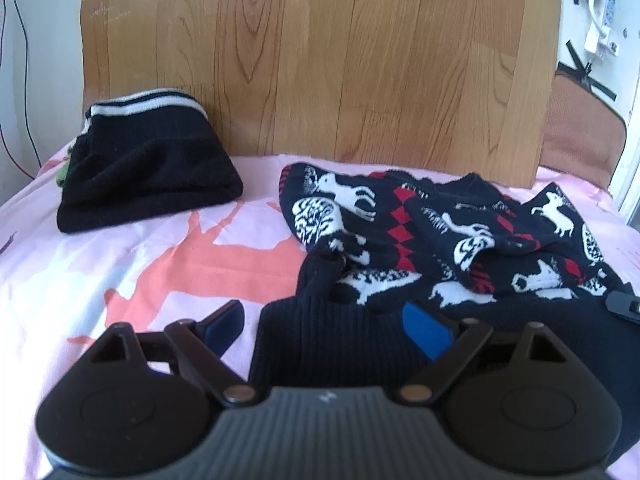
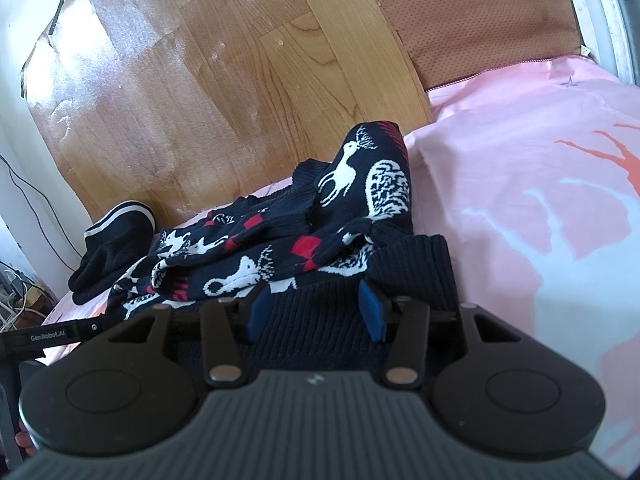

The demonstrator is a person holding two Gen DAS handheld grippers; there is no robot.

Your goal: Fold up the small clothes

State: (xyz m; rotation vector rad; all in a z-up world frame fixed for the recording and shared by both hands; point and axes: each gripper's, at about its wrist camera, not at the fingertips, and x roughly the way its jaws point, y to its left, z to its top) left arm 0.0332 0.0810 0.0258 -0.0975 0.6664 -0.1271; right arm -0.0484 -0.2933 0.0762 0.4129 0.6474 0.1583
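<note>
sweater: reindeer knit (image 1: pixel 440 232) lies crumpled on the pink bedsheet (image 1: pixel 120 264), hem nearest, so it's next up
left gripper (image 1: pixel 328 320): spread wide, straddling the ribbed hem's corner
right gripper (image 2: pixel 316 308): partly open over the hem, not pinching
black garment (image 1: pixel 148 168): folded, parked aside

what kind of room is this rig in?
Most likely a bedroom at home. The clothes lie on a bed with a pink printed sheet; a wood-grain board stands like a headboard, with a brown cushion beside it.
</note>
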